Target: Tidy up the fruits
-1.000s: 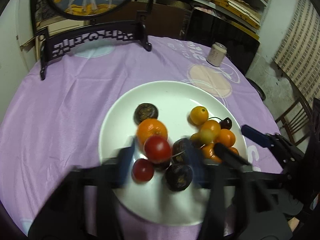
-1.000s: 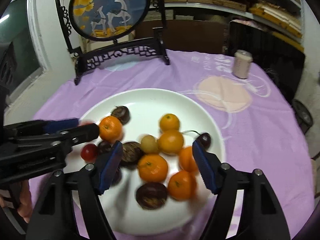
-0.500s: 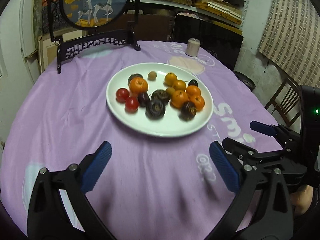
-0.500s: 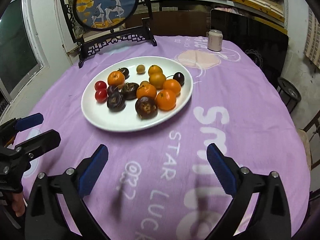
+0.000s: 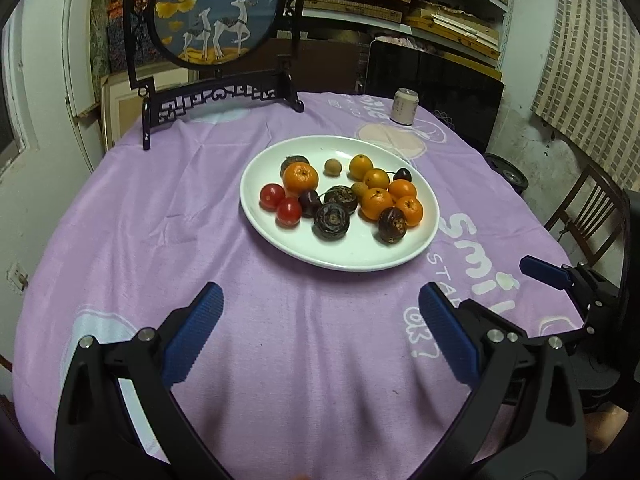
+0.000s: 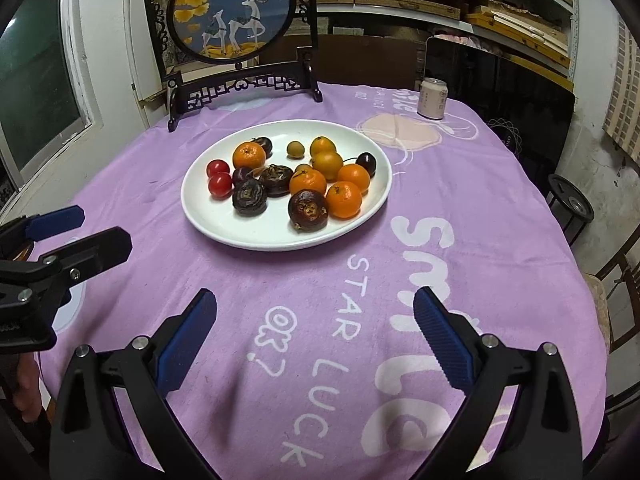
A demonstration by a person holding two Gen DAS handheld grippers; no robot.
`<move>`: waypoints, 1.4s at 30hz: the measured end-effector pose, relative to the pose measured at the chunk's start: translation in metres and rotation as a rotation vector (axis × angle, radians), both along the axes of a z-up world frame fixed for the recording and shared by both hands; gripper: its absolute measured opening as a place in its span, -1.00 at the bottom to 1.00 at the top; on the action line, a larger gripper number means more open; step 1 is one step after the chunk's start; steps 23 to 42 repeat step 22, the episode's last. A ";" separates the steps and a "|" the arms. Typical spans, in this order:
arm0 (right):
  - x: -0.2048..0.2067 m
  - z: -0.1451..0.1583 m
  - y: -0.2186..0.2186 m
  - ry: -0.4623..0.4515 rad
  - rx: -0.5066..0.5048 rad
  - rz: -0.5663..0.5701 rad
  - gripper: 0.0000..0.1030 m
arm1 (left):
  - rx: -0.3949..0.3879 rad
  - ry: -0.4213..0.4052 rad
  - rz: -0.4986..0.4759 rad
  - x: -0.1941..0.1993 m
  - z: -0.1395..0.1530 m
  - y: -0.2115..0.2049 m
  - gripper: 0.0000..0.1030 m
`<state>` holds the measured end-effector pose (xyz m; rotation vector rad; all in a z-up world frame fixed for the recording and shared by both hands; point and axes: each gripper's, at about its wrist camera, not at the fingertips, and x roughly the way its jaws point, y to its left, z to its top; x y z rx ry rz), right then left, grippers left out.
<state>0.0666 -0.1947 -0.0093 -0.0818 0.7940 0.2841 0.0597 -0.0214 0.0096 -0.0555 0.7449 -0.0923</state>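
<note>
Left gripper (image 5: 320, 328) jaws spread wide, blue pads (image 5: 192, 336) apart, nothing between them, pointing forward and down. Right gripper (image 6: 316, 332) same: jaws wide, empty, angled down. Each shows at the other view's edge. Bit of a hand (image 6: 26, 396) low left in the right view, probably the left one.

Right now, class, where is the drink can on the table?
In both views the can stands upright at the table's far right, beyond the plate, right of the deer screen.
</note>
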 end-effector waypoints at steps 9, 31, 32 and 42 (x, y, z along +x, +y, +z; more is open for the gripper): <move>-0.003 0.001 0.001 -0.007 -0.002 0.000 0.92 | 0.033 -0.016 0.012 -0.001 0.003 -0.001 0.96; -0.004 0.003 0.000 -0.008 0.001 -0.001 0.92 | 0.044 0.000 0.047 0.000 0.002 0.001 0.96; -0.004 0.003 0.000 -0.008 0.001 -0.001 0.92 | 0.044 0.000 0.047 0.000 0.002 0.001 0.96; -0.004 0.003 0.000 -0.008 0.001 -0.001 0.92 | 0.044 0.000 0.047 0.000 0.002 0.001 0.96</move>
